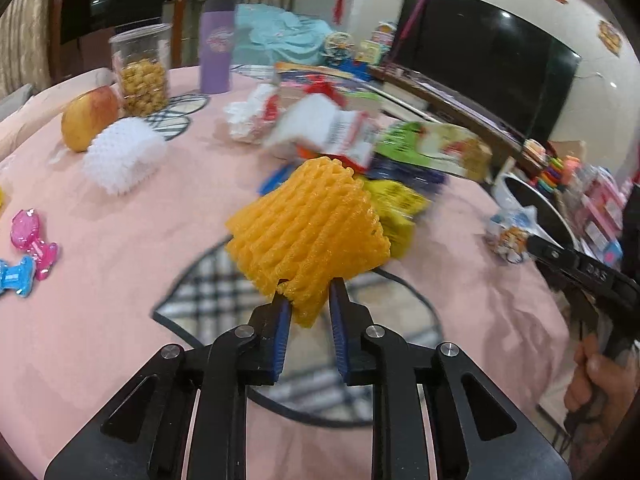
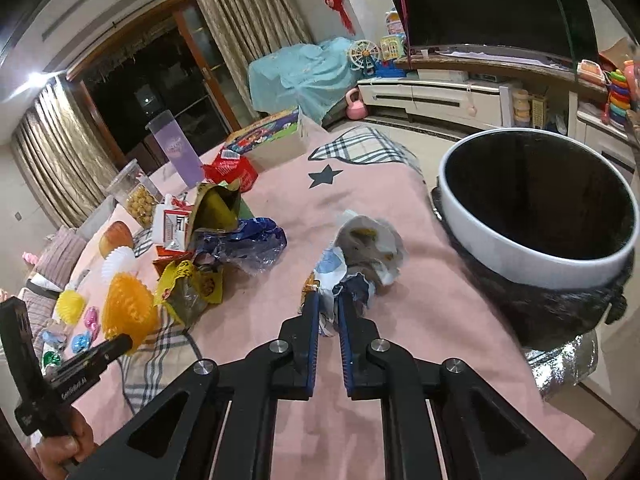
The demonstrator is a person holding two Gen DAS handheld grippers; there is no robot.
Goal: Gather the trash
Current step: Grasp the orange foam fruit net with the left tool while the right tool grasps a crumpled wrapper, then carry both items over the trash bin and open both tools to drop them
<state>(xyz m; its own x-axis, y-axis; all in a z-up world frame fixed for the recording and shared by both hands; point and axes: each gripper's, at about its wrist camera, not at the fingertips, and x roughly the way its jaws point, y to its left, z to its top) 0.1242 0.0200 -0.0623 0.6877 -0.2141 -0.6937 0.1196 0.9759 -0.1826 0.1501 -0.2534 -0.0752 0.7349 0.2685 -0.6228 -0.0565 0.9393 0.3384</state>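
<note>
My left gripper (image 1: 308, 292) is shut on the lower edge of an orange foam fruit net (image 1: 308, 232), which is held just above the pink tablecloth (image 1: 120, 320). The same net (image 2: 128, 312) shows at the left of the right wrist view. My right gripper (image 2: 327, 300) is shut on a crumpled white and blue plastic wrapper (image 2: 368, 248) that rests on the cloth. A trash bin with a white rim (image 2: 500, 256) and a black liner stands close to the right of that wrapper, beside the table's edge.
A heap of snack wrappers (image 2: 208, 232) lies mid-table. An apple (image 1: 90, 118), a white foam net (image 1: 124, 156), a snack jar (image 1: 142, 72), a purple bottle (image 1: 216, 48) and hair clips (image 1: 32, 240) sit at the left. A TV (image 1: 480, 64) stands behind.
</note>
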